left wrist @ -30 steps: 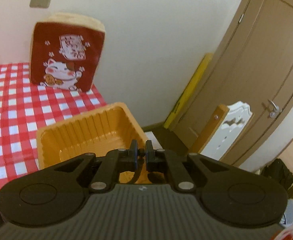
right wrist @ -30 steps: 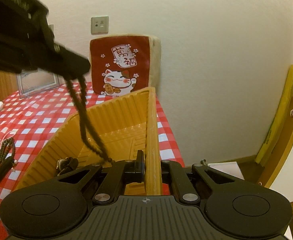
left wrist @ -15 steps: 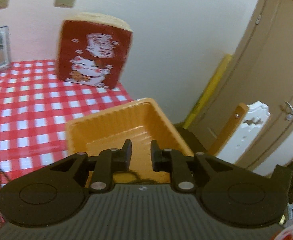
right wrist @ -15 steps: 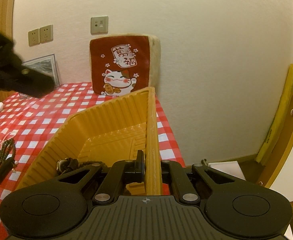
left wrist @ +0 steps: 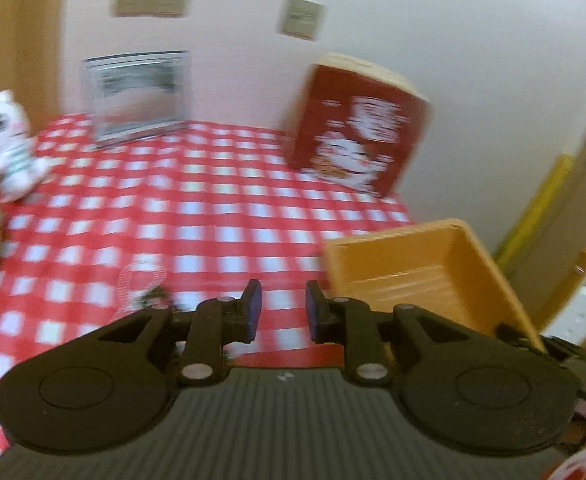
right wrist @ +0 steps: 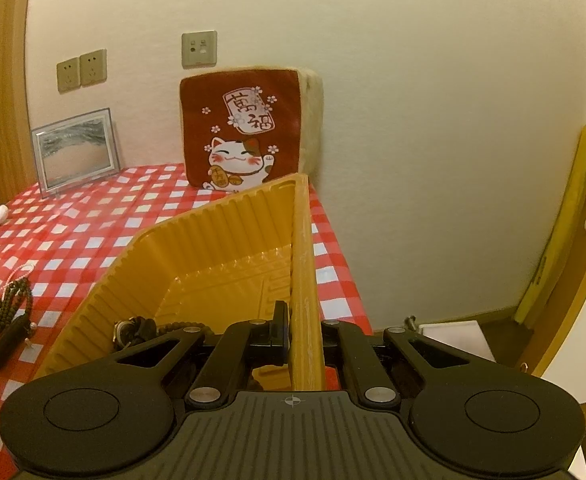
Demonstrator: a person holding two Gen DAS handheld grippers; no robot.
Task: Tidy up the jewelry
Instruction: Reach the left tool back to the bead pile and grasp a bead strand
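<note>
One piece in: a dark bead string (right wrist: 149, 326) already lies in the yellow tray (right wrist: 221, 248).
Left to do: your bead necklace (right wrist: 1, 316) with its tassel waits on the checked cloth (right wrist: 93, 220), well left of the tray.
Left claw (left wrist: 280, 308): empty; its jaws have just been opening, now a narrow gap.
Right claw (right wrist: 299, 326): clamped on the tray's near wall, steadying it.
</note>
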